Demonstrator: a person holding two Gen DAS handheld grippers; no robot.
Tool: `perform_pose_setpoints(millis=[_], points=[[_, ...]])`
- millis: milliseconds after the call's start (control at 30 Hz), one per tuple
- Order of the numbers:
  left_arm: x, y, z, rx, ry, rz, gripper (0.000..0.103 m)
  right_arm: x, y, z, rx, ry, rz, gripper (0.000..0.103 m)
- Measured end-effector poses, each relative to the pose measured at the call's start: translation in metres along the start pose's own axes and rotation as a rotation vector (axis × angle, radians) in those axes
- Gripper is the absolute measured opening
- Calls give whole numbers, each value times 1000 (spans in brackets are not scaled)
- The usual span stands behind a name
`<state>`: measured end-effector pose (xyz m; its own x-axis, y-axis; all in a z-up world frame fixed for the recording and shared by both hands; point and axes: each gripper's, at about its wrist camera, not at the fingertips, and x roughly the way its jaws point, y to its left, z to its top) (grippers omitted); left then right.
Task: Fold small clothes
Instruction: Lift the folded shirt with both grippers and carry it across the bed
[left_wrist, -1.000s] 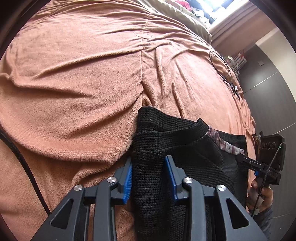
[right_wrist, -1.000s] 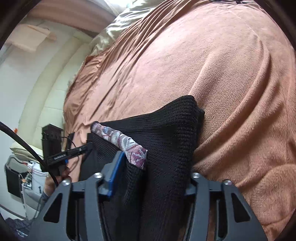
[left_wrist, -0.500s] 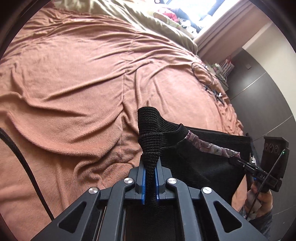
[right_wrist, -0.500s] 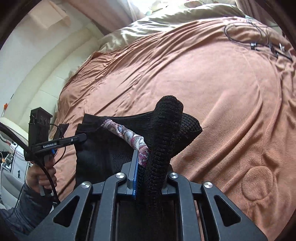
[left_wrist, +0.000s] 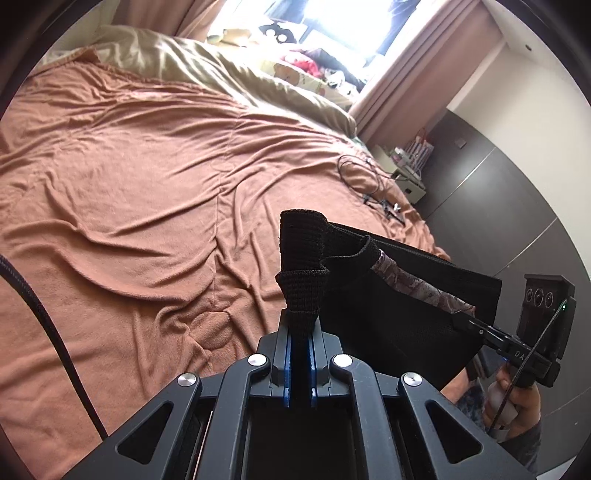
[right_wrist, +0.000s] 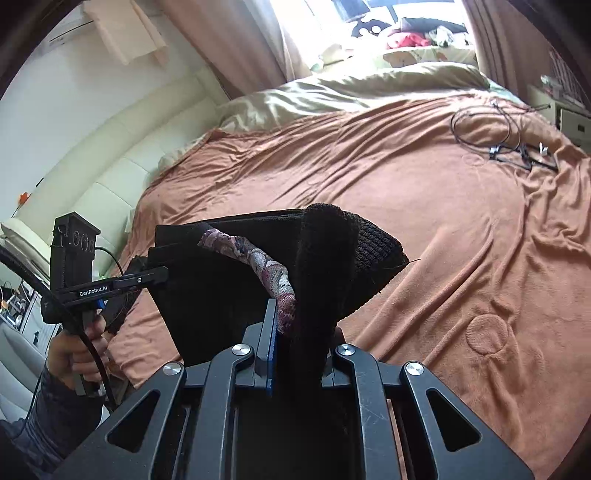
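A wide bed under a rumpled terracotta fleece blanket (left_wrist: 140, 192) fills both views. Above it hangs a small black knit garment with a floral trim (left_wrist: 388, 306) — flat a second ago, now lifted clear, ready for folding. Left tongs (left_wrist: 299, 328) and right tongs (right_wrist: 299, 332) each pinch a corner.

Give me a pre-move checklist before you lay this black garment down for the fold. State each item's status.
1. Left gripper shut on a corner of the black garment: ok.
2. Right gripper shut on the opposite corner: ok.
3. Garment lifted off the orange blanket: ok; it hangs between the two grippers.
4. Top edge taut and level: not ok; the patterned waistband sags and twists.
5. Landing area free of clutter: ok nearby; the cables lie far off toward the pillows.
6. Lower edge hanging straight: cannot tell; it is hidden behind the grippers.
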<state>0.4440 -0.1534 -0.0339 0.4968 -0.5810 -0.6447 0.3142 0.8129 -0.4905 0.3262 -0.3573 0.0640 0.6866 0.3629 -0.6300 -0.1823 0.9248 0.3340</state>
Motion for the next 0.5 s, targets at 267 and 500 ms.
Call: perform_pose_setpoints(millis=[267, 500], points=[[-71, -39, -18, 51, -96, -18, 6, -75, 36, -33, -45, -91, -4, 10], [-141, -66, -34, 89, -188, -25, 6, -131, 81, -60, -103, -167, 1, 10]])
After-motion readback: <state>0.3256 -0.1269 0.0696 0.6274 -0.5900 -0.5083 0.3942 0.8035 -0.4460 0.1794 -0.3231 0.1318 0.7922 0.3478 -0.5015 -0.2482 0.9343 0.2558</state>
